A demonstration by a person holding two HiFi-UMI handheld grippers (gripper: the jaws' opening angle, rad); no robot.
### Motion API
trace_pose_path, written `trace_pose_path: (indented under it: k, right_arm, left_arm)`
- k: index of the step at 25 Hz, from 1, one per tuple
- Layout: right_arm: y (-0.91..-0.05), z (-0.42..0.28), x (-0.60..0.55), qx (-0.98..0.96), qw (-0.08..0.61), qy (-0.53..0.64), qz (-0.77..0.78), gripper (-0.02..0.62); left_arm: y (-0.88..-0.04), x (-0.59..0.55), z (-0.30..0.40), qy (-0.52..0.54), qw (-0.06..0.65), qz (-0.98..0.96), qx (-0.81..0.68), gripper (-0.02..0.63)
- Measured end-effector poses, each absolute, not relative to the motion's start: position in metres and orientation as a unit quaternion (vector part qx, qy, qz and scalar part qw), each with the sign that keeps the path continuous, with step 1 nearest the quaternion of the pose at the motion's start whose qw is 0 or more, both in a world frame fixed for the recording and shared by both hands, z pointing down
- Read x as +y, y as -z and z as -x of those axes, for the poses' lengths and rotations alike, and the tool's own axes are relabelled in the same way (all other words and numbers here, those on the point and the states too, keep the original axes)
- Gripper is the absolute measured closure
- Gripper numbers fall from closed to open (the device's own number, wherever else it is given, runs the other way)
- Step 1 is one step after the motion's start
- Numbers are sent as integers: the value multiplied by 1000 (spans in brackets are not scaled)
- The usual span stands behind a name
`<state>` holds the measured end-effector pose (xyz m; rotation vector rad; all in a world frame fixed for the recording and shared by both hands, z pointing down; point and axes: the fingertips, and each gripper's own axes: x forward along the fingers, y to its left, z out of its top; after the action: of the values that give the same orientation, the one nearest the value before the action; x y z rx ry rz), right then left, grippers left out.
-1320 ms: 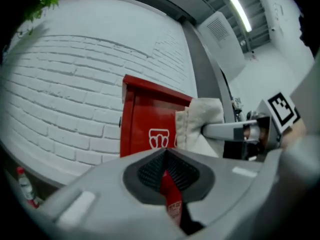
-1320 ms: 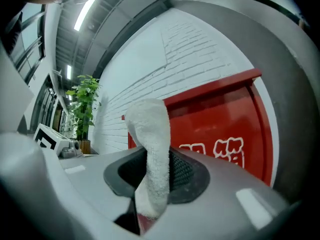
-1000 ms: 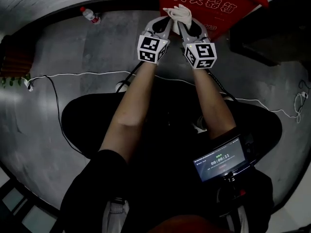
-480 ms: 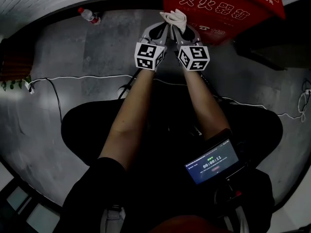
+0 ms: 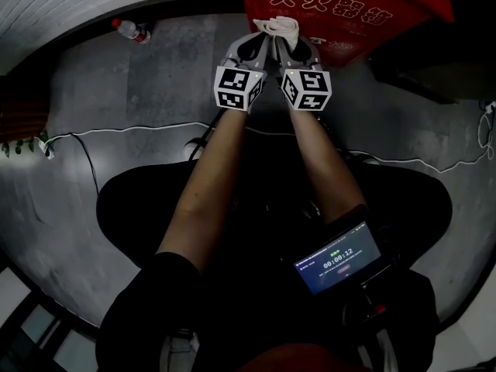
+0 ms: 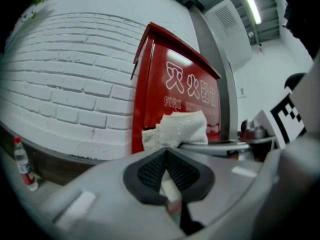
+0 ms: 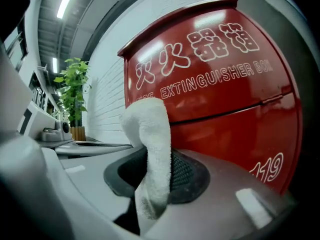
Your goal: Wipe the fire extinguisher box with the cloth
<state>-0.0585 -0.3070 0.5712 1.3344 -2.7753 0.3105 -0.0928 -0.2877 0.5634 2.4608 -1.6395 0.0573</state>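
A red fire extinguisher box (image 5: pixel 341 6) with white lettering stands on the floor against a white brick wall; it also fills the right gripper view (image 7: pixel 215 79) and rises ahead in the left gripper view (image 6: pixel 175 94). A white cloth (image 5: pixel 279 28) is bunched between both grippers, held close to the box's front face. My left gripper (image 5: pixel 262 43) is shut on one end of the cloth (image 6: pixel 177 129). Right beside it, my right gripper (image 5: pixel 288 43) is shut on the other end of the cloth (image 7: pixel 152 154).
A plastic bottle (image 5: pixel 130 29) with a red cap lies on the grey floor at the left by the wall. A white cable (image 5: pixel 132 124) runs across the floor. A potted plant (image 7: pixel 75 91) stands further off. A small timer screen (image 5: pixel 339 258) sits at the person's waist.
Both grippers with the cloth have moved slightly forward and up against the box's front; the box appears shifted a little left in the head view.
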Motion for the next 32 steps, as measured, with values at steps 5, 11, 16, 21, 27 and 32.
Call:
trace_pose_path:
  k: [5, 11, 16, 21, 27, 32]
  right_arm:
    - [-571, 34, -310, -888, 18, -107, -447, 494]
    - [-568, -7, -317, -871, 11, -113, -477, 494]
    - [-569, -42, -322, -856, 8, -120, -502, 494]
    - [-571, -80, -328, -838, 5, -124, -531, 494]
    - [-570, -122, -333, -822, 6, -121, -557, 494]
    - [-573, -165, -339, -801, -2, -127, -585, 494]
  left_arm:
    - [-560, -293, 76, -15, 91, -834, -544, 607]
    - [-555, -298, 46, -13, 87, -846, -526, 607]
    - [-552, -303, 16, -11, 85, -857, -508, 607]
    - [-549, -308, -20, -10, 82, -870, -486, 607]
    - [-557, -309, -55, -15, 90, -878, -470, 607]
    - [-564, -308, -79, -18, 94, -884, -458, 607]
